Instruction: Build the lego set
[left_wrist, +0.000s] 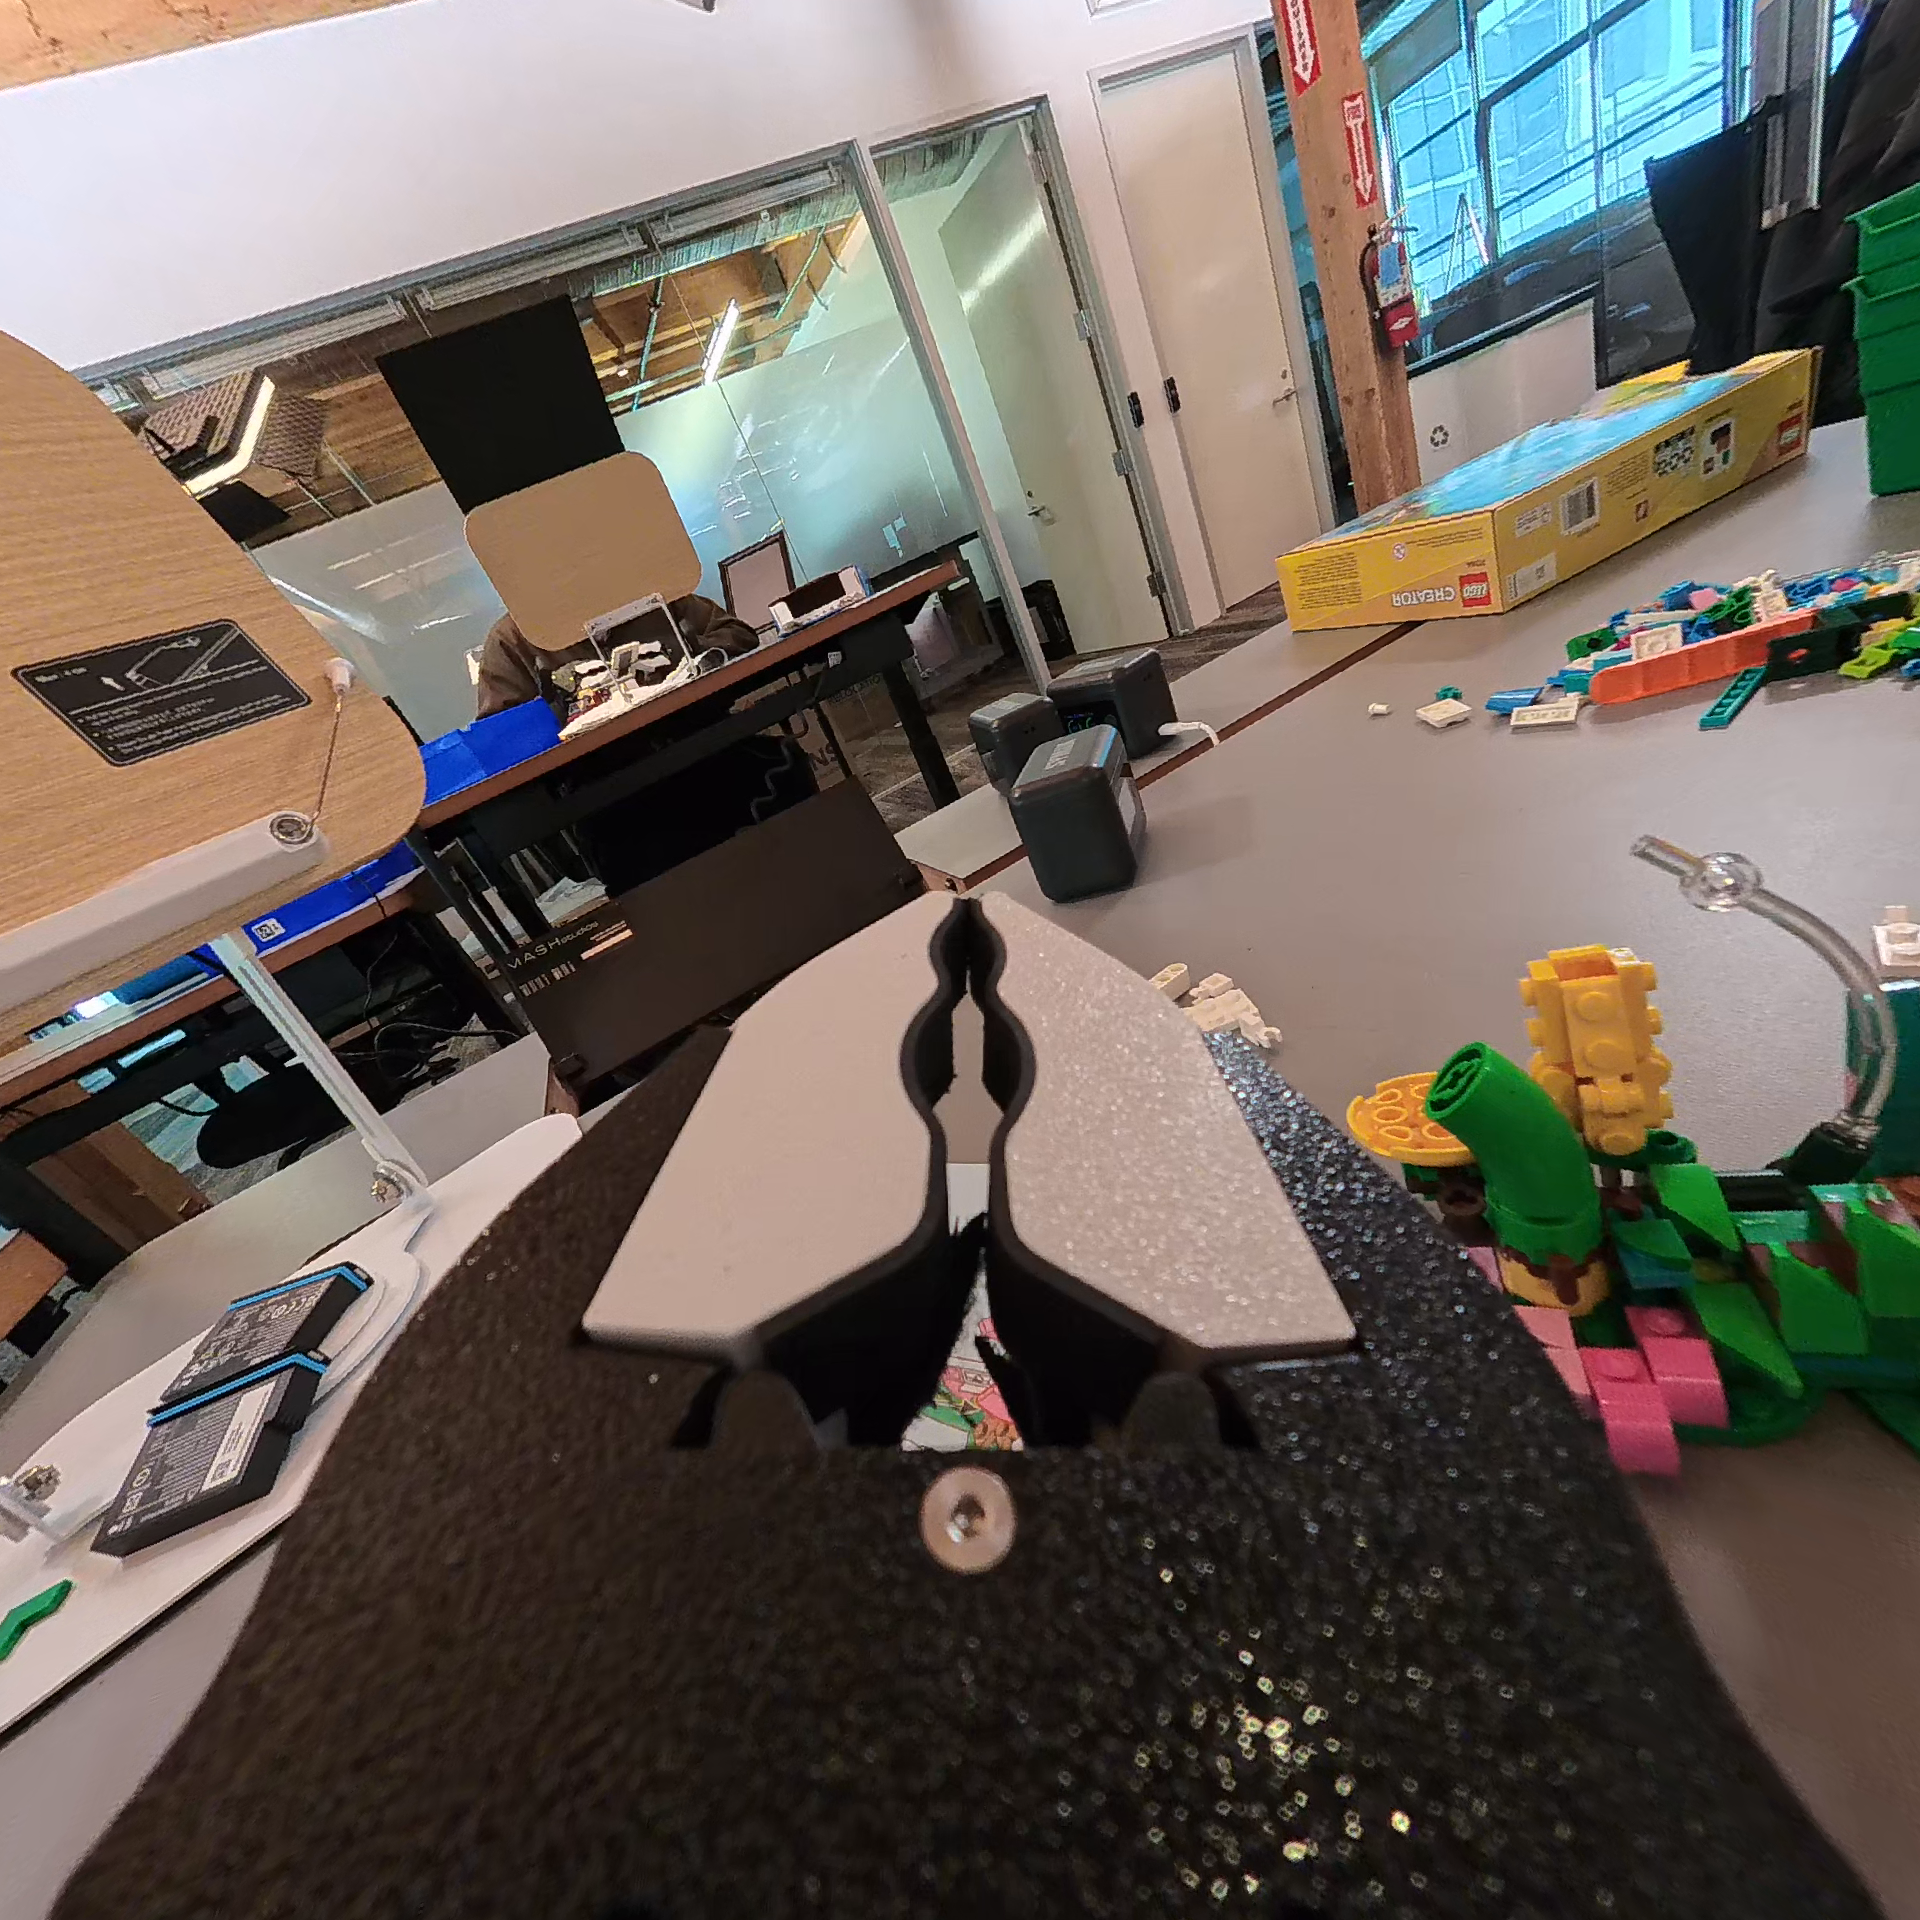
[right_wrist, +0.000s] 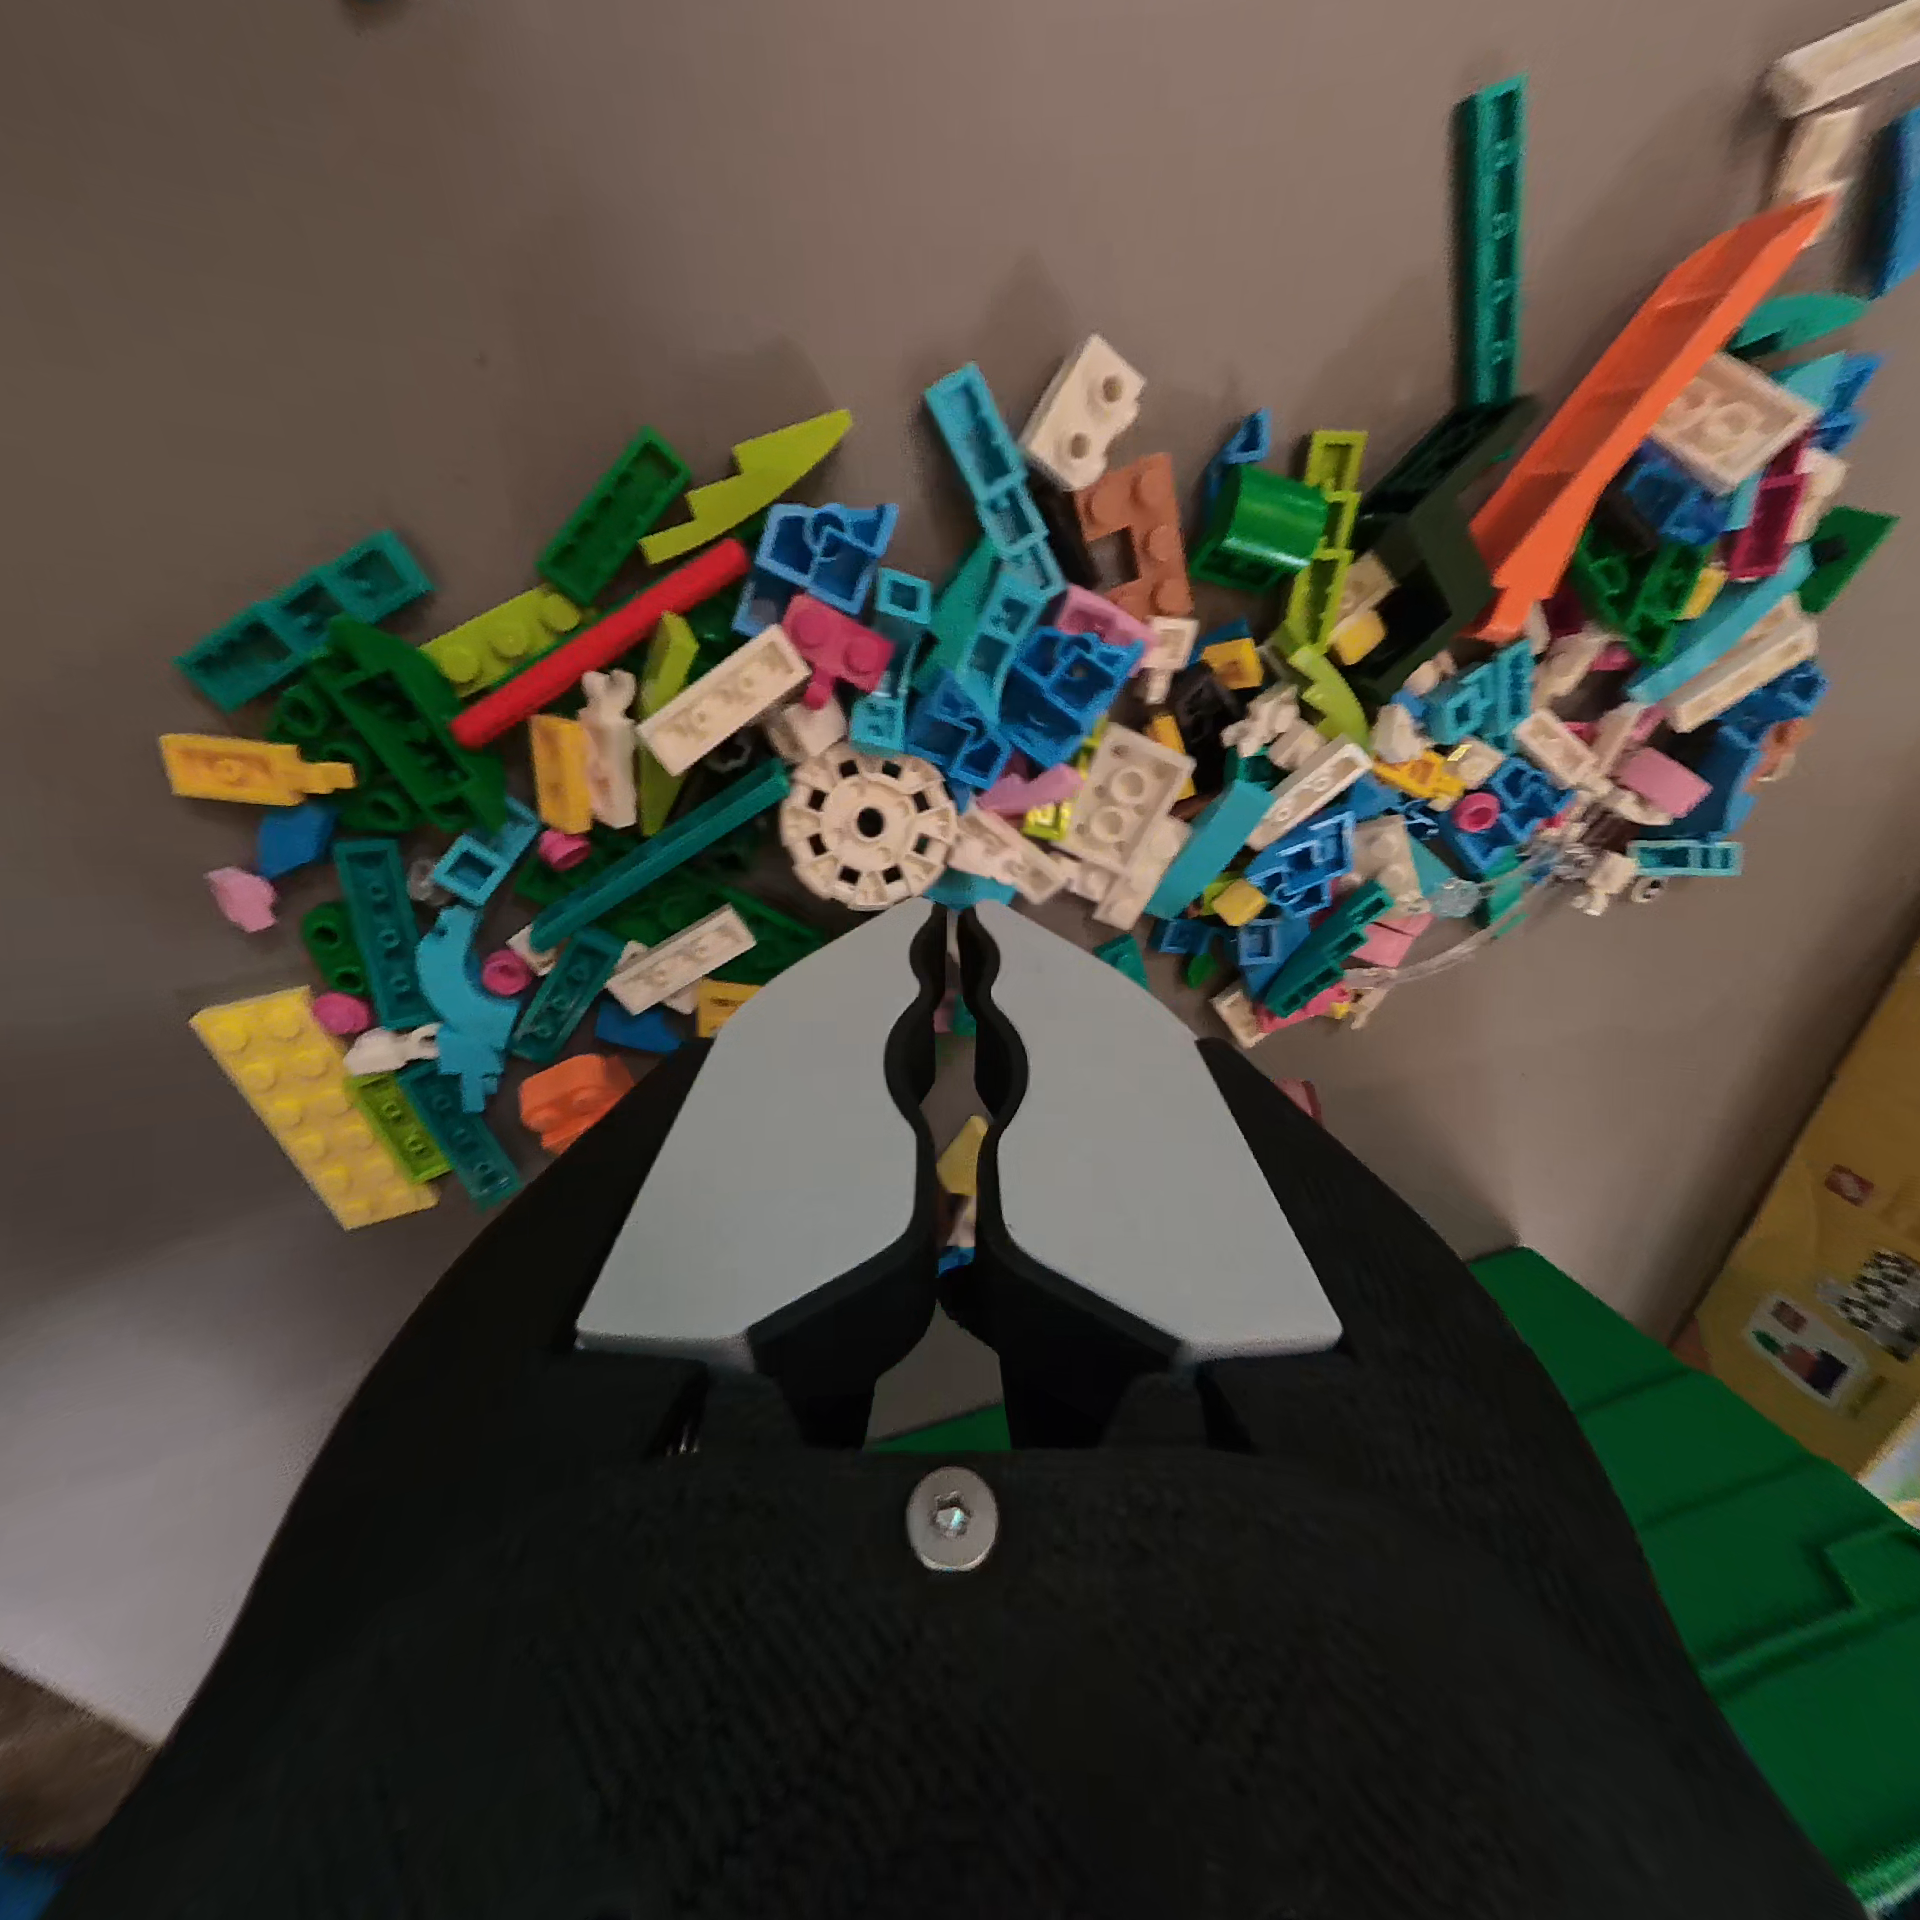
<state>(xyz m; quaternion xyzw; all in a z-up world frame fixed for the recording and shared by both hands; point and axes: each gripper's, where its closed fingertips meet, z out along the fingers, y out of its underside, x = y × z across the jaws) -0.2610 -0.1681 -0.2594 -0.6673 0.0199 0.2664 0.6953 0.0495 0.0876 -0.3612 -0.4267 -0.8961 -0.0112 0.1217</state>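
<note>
Grey tabletop (right_wrist: 520, 260) filling the right wrist view, sprawling pile of loose multicoloured plastic bricks (right_wrist: 1039, 707) across mid-frame, right gripper (right_wrist: 951, 920) at centre pressed together, empty, tips by a white round gear-like piece (right_wrist: 868, 826), left gripper (left_wrist: 968, 914) closed, empty, half-built green, pink and yellow brick model (left_wrist: 1662, 1247) at right of the left wrist view

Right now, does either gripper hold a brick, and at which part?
Neither. The left gripper is shut on nothing beside the green build. The right gripper, also shut and empty, hangs over the loose brick pile.
</note>
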